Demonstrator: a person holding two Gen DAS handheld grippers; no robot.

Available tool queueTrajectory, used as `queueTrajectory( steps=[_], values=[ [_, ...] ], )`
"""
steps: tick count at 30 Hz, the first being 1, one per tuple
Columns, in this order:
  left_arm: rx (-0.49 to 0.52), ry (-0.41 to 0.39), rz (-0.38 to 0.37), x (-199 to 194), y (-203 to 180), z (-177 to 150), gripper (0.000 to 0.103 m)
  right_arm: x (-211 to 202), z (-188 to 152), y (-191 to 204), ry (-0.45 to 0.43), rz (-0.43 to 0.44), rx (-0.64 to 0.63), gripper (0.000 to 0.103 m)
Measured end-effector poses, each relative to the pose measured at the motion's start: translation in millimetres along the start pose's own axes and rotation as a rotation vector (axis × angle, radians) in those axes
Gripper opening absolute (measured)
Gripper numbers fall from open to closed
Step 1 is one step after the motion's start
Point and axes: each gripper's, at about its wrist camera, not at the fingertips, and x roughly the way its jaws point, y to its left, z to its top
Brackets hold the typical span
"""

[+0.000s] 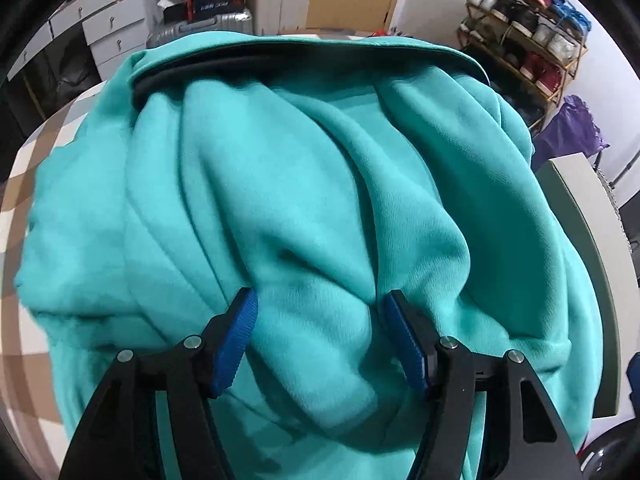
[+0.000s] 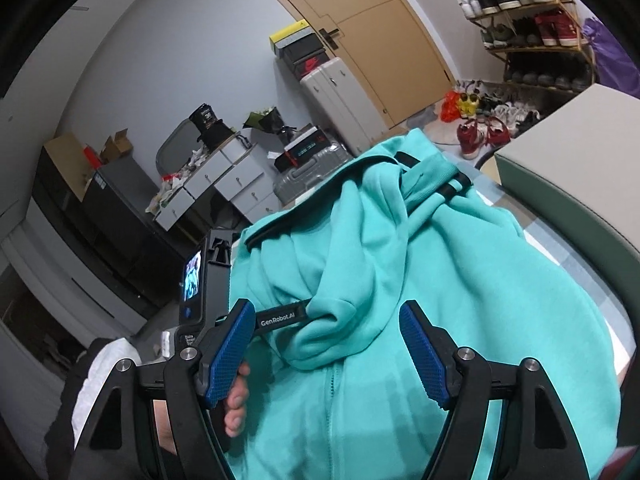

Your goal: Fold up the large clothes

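A thick fold of the teal fleece zip hoodie is straddled by the left gripper, jaws apart, seemingly for gathering; the right gripper is held parted above it, empty.

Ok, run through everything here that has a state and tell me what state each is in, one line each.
Teal hoodie: bunched and creased on the table, not yet folded flat.
Hoodie zip: closed along the part that shows.
Left hand-held gripper: open, a ridge of cloth between its pads.
Right hand-held gripper: open, holding nothing, above the hoodie.
Door: shut.
Drawers: pushed in.
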Motion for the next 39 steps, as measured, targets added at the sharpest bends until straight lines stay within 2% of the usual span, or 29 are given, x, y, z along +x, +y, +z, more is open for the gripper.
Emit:
queueTrajectory(
  steps=[3, 4, 6, 8, 9, 12, 13, 14, 16, 19, 21, 23, 26, 28, 29, 30, 32, 33, 36, 38, 39],
  values=[
    [-0.014, -0.041, -0.114, -36.0, -1.1, 1.7, 0.060, -5.2, 0.4, -2.0, -0.018, 0.019, 0.023, 0.076],
    [-0.005, -0.078, -0.124, -51.3, -4.2, 3.8, 0.060, -8.6, 0.9, -2.2, -0.029, 0.021, 0.022, 0.076],
    [0.042, -0.148, -0.077, -67.4, -14.4, 10.8, 0.060, -12.6, 2.7, -3.7, -0.047, 0.020, 0.021, 0.076],
    [0.122, -0.163, 0.018, -63.8, -28.6, 23.5, 0.060, -16.0, 4.7, -6.3, -0.063, 0.018, 0.029, 0.077],
    [0.146, -0.143, 0.030, -53.7, -32.3, 28.9, 0.060, -15.9, 5.7, -8.0, -0.065, 0.017, 0.036, 0.077],
    [0.143, 0.036, -0.001, -1.6, -28.5, 38.0, 0.060, -13.5, 8.5, -13.9, -0.055, 0.014, 0.054, 0.077],
    [0.146, 0.084, 0.022, 17.8, -27.4, 35.3, 0.060, -13.2, 9.2, -15.6, -0.053, 0.012, 0.060, 0.077],
    [0.169, 0.101, 0.063, 27.2, -29.1, 32.7, 0.060, -12.5, 9.9, -17.9, -0.049, 0.011, 0.064, 0.077],
    [0.203, 0.072, 0.099, 27.3, -33.8, 26.7, 0.061, -11.2, 10.9, -21.1, -0.044, 0.000, 0.065, 0.077],
    [0.159, 0.083, 0.095, 10.2, -28.7, 22.8, 0.061, -5.4, 11.4, -25.8, -0.017, -0.017, 0.074, 0.077],
    [0.132, 0.060, 0.049, -10.4, -26.2, 21.3, 0.061, -0.7, 11.4, -29.9, 0.004, -0.026, 0.088, 0.077],
    [0.096, -0.016, 0.035, -47.5, -17.3, 4.1, 0.061, 5.2, 14.0, -32.3, 0.031, -0.019, 0.087, 0.077],
    [-0.005, -0.102, 0.020, -87.7, 6.2, -27.3, 0.061, 23.3, 38.6, -23.0, 0.117, -0.007, 0.043, 0.076],
    [-0.044, -0.152, 0.005, -102.6, 19.0, -47.3, 0.061, 33.0, 58.9, -4.0, 0.096, 0.020, -0.048, 0.075],
    [-0.054, -0.175, 0.018, -106.4, 21.4, -54.0, 0.061, 41.5, 66.4, 6.3, 0.090, 0.010, -0.105, 0.072],
    [-0.068, -0.194, 0.025, -104.9, 23.4, -49.3, 0.061, 63.5, 76.0, 19.3, 0.142, 0.002, -0.170, 0.067],
    [-0.089, -0.202, 0.021, -99.0, 23.8, -53.1, 0.061, 110.1, 82.2, 32.4, 0.279, -0.014, -0.232, 0.008],
    [-0.099, -0.189, 0.018, -92.6, 25.0, -50.8, 0.061, 142.2, 79.7, 37.5, 0.373, -0.060, -0.280, 0.001],
    [-0.126, -0.182, -0.020, -87.4, 31.1, -48.0, 0.061, 201.0, 63.4, 29.5, 0.518, -0.219, -0.341, 0.003],
    [-0.131, -0.170, -0.047, -88.4, 37.6, -41.8, 0.061, 235.8, 41.8, 11.0, 0.661, -0.291, -0.333, 0.000],
    [-0.146, -0.171, -0.051, -88.9, 41.3, -38.8, 0.061, 235.0, 41.3, 7.6, 0.636, -0.275, -0.315, 0.000]
  ],
)
